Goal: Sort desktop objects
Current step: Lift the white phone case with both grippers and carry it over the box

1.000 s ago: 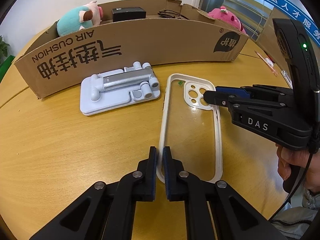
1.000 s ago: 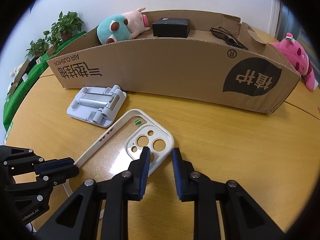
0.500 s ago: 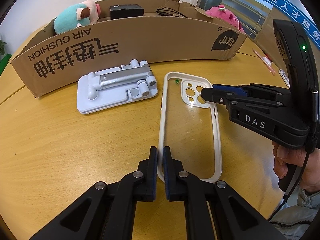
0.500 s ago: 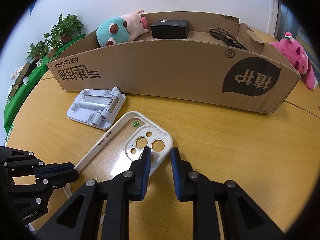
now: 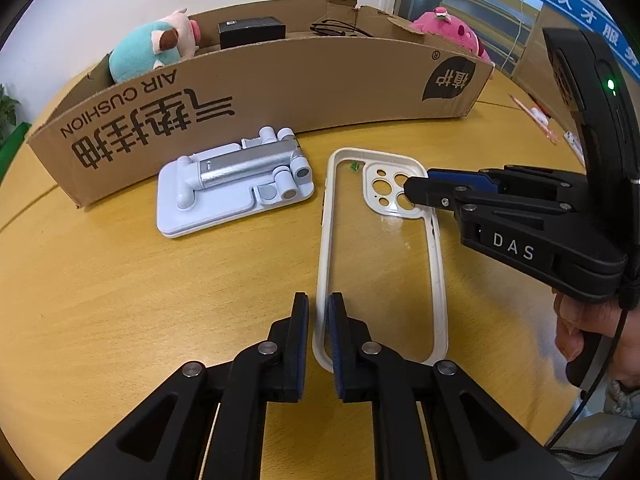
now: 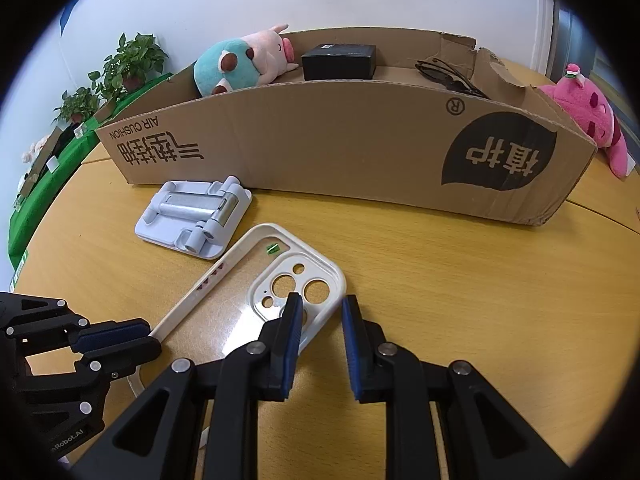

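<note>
While the phone case lies flat on the table, clear back down and white rim up, just in front of the cardboard box, I have it between both tools at once. My left gripper straddles the rim at the near bottom corner, one finger outside and one inside the frame, with only a narrow gap between the pads; they look close on the rim, though I cannot tell whether they press it yet. My right gripper sits at the camera-cutout end, parted a little wider, its left finger over the cutout plate and its right finger just outside the case edge, holding nothing that I can see. Beside the case, touching nothing, lies the folded phone stand, also not yet sorted. Inside the box already are a teal plush toy, a black box and a pair of glasses; a pink plush lies beyond its far end. I judge this the grasp step for the case. Next I need both pairs of fingers to pinch the thin rim firmly, then lift level and carry it over the box wall.
</note>
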The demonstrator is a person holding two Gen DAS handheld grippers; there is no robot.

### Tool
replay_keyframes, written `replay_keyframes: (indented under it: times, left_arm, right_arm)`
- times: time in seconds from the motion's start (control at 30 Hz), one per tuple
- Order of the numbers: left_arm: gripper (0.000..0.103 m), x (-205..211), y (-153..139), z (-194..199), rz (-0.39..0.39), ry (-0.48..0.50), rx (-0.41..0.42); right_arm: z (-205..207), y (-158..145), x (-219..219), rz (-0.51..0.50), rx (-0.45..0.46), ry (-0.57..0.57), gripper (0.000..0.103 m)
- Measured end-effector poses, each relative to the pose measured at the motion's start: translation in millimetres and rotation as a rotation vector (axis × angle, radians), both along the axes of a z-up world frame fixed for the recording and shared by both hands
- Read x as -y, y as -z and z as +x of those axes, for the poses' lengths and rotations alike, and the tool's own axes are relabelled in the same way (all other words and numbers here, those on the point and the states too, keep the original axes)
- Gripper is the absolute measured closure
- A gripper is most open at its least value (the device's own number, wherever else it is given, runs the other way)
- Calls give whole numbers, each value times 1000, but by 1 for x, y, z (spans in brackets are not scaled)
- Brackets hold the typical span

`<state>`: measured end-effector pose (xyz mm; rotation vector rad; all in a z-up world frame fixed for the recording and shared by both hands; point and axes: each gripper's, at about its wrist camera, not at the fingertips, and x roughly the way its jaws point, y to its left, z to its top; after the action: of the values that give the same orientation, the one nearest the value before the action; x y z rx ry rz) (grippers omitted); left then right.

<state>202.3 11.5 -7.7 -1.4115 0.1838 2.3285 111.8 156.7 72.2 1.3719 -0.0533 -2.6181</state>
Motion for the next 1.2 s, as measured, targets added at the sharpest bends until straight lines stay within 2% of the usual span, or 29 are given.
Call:
replay_keyframes:
  times: [0.07,0.23,0.47,0.6,0.77,0.9,1.07,1.2]
  left_arm:
    - [99,0,3,-7,16,9,15]
    - [100,-6,2,-3,6,54,11]
    - [100,-4,-23,-2,62,57,-69]
    - [99,-1,-56,1,104,65,-146]
    - [99,2,-104,-3,149,69,-261]
    - [99,4,-141,-12,186,67,-342]
    - [99,4,-172,-23,206,65,-418]
    - [99,6,-186,-37,211,57,-445]
  right_arm:
    - [1,0,0,-2,-1,-1,84]
    - [2,0,-2,-13,1,10,87]
    - [11,-16,-7,-22,-51,27,88]
    - [15,-49,-12,-41,-144,38,89]
    - [22,-112,-11,-11,-320,29,89]
    - [19,-157,-11,0,-419,9,89]
    - [2,-196,-12,25,-490,-7,90]
    - [-11,-212,-12,18,-511,-14,90]
